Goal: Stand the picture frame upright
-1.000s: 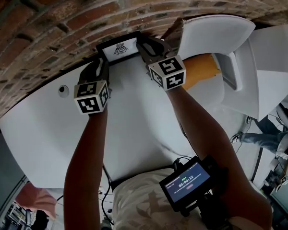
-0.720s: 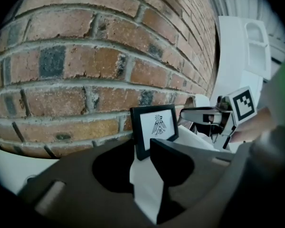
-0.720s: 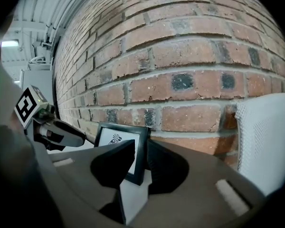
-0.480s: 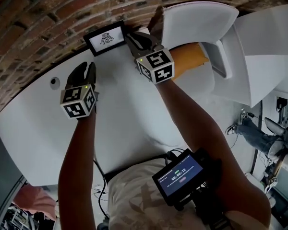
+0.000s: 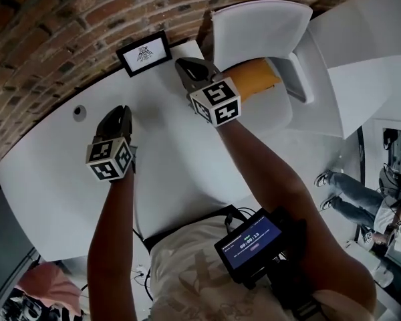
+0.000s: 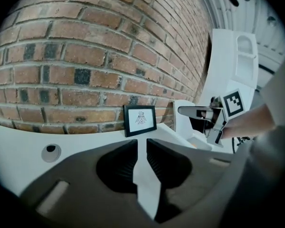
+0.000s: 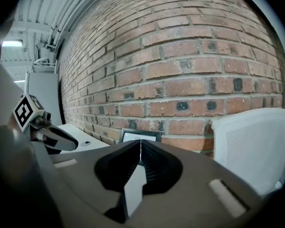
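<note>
The black picture frame [image 5: 144, 53] with a white print stands upright at the back of the white table [image 5: 174, 166], against the brick wall. It also shows in the left gripper view [image 6: 140, 120] and, partly hidden behind the jaws, in the right gripper view [image 7: 152, 136]. My left gripper [image 5: 118, 114] hovers well in front and left of it. Its jaws have just been closing, and a narrow gap with nothing in it remains [image 6: 142, 144]. My right gripper [image 5: 184, 65] hangs right of the frame, apart from it. Its jaws have just been closing and now meet, empty [image 7: 140, 144].
A white mesh-backed chair [image 5: 254, 32] with an orange seat [image 5: 254, 79] stands right of the frame at the table's end. A round cable hole [image 5: 78, 112] sits in the table at the left. A screen device [image 5: 250, 241] hangs at my chest. A person's legs [image 5: 347, 192] are at far right.
Both grippers have drawn back from the frame, which they flanked a second ago. It now stands alone against the wall. The right jaws have closed; the left ones have narrowed.
</note>
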The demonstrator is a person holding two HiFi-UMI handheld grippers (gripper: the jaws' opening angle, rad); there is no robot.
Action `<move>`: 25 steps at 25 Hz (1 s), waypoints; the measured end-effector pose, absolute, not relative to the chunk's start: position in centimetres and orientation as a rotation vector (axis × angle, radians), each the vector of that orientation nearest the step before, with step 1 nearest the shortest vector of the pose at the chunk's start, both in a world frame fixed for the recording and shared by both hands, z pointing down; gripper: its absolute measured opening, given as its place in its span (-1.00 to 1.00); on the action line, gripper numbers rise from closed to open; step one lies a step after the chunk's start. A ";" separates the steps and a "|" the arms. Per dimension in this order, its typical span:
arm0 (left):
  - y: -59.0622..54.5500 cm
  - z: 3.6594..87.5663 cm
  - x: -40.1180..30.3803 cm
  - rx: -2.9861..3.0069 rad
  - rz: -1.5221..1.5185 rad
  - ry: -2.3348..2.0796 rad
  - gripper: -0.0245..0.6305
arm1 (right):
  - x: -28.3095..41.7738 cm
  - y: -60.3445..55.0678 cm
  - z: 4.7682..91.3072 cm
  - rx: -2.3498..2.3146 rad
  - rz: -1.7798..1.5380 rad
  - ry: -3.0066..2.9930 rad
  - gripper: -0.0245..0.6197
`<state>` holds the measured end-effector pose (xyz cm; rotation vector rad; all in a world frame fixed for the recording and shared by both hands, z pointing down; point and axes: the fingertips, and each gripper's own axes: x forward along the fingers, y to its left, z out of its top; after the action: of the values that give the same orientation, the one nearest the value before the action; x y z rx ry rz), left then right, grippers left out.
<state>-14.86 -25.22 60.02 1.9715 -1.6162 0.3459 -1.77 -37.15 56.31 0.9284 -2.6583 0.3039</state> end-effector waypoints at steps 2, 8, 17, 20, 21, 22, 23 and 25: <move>-24.4 59.3 -14.4 1.983 0.325 -1.609 -0.77 | -1.4 -36.2 55.6 0.930 0.301 -2.665 -0.90; -21.0 57.5 -13.8 2.021 0.276 -1.590 -0.90 | -0.5 -32.7 53.5 0.906 0.264 -2.678 -0.90; -14.8 55.2 -13.5 2.044 0.201 -1.563 -0.91 | 0.7 -27.0 51.7 0.875 0.265 -2.692 -0.90; -13.0 54.7 -12.8 2.074 0.188 -1.525 -0.92 | 1.0 -25.1 51.2 0.854 0.247 -2.701 -0.90; -12.5 54.5 -12.6 2.082 0.185 -1.517 -0.91 | 1.2 -24.6 51.1 0.846 0.244 -2.702 -0.90; -12.0 54.3 -12.5 2.089 0.183 -1.513 -0.91 | 1.3 -24.0 51.0 0.837 0.241 -2.704 -0.90; -11.6 54.1 -12.4 2.094 0.183 -1.510 -0.92 | 1.5 -23.4 50.9 0.828 0.240 -2.705 -0.90; -10.7 53.7 -12.1 2.101 0.184 -1.507 -0.92 | 2.0 -22.2 50.9 0.807 0.243 -2.702 -0.90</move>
<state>-12.12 -10.70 53.75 2.1009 -1.5070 0.1836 2.00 -22.23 50.89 0.8067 -2.7024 0.2431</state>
